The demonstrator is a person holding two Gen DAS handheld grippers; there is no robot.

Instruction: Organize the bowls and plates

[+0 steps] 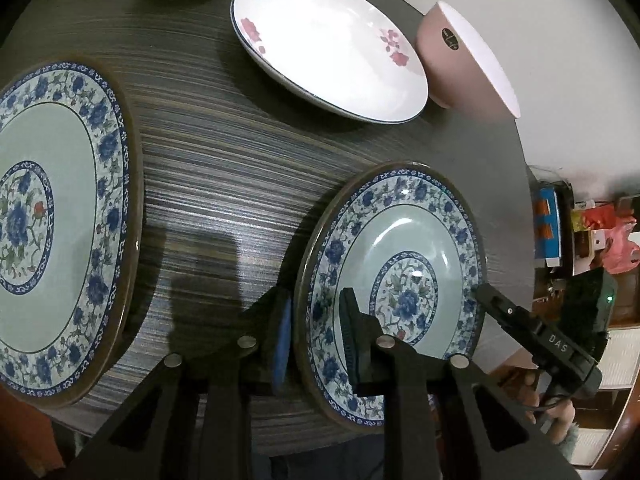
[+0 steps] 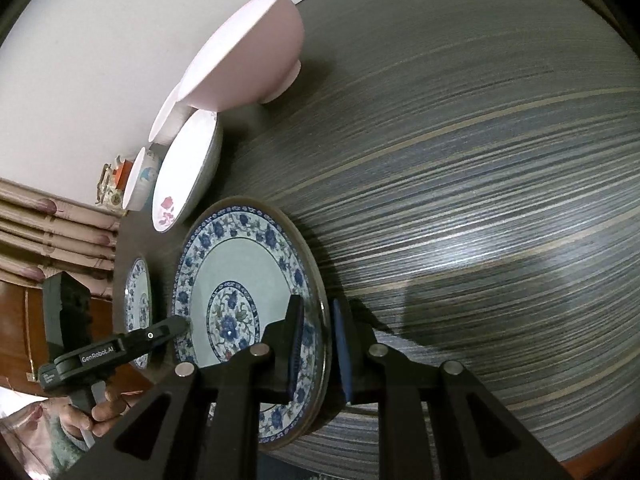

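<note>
Where the dark grey streaked laminate table (image 1: 224,168) meets a plain white wall (image 2: 80,60), a blue-floral round ceramic plate (image 1: 400,280) is clamped at opposite rims by the left gripper (image 1: 316,328) and right gripper (image 2: 316,344). A matching larger plate (image 1: 52,232), a white pink-flowered dish (image 1: 328,48) and a pink bowl (image 1: 456,60) are set nearby. Beige pleated curtains (image 2: 48,232) are recorded beyond.

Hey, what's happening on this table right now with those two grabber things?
A person is holding one blue floral plate with both tools: the left gripper clamps one side of its rim, the right gripper the opposite side. A second blue floral plate lies beside it on the striped table. Farther back sit a white plate with pink flowers and a pink bowl.
</note>
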